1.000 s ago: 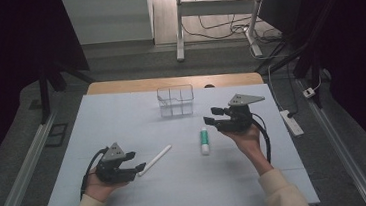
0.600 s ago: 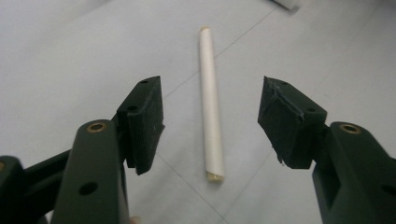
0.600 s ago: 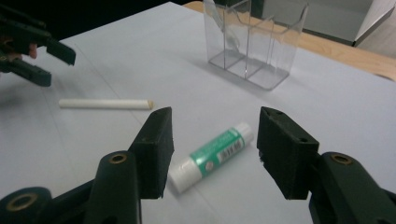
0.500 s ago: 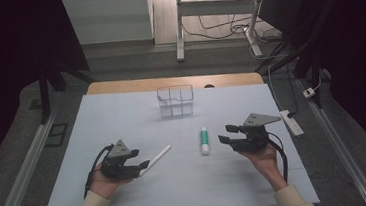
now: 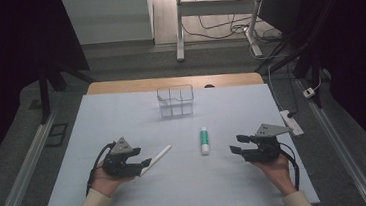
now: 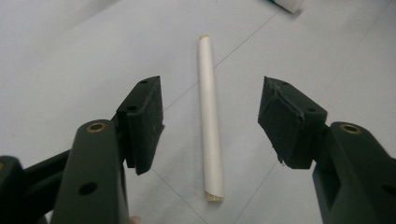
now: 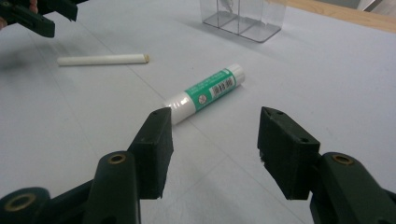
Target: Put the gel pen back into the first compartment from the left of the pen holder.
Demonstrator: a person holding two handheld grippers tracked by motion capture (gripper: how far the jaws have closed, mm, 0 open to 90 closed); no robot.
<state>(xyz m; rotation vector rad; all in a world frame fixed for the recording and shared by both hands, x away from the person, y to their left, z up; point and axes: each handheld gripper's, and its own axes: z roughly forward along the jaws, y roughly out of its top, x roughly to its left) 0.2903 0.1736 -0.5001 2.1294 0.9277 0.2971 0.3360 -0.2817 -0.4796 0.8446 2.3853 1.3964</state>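
Observation:
A thin white stick (image 5: 157, 159) (image 6: 210, 121) (image 7: 102, 59) lies on the pale blue table, straight ahead of my left gripper (image 5: 143, 161) (image 6: 211, 128). That gripper is open, its jaws spread on either side of the stick's near half without touching it. A white and green glue stick (image 5: 204, 140) (image 7: 205, 92) lies near the table's middle. My right gripper (image 5: 236, 144) (image 7: 214, 151) is open and empty, a short way to the right of the glue stick and pointing at it. A clear plastic divided box (image 5: 175, 100) (image 7: 242, 18) stands farther back.
The table top (image 5: 252, 112) is a pale blue sheet with a wooden edge (image 5: 119, 87) at the back. A white power strip (image 5: 292, 122) lies off the right edge. Desk legs and cables stand on the floor behind.
My right gripper has dropped from beside the box toward the near right side of the table, past the glue stick. The left gripper has hardly moved.

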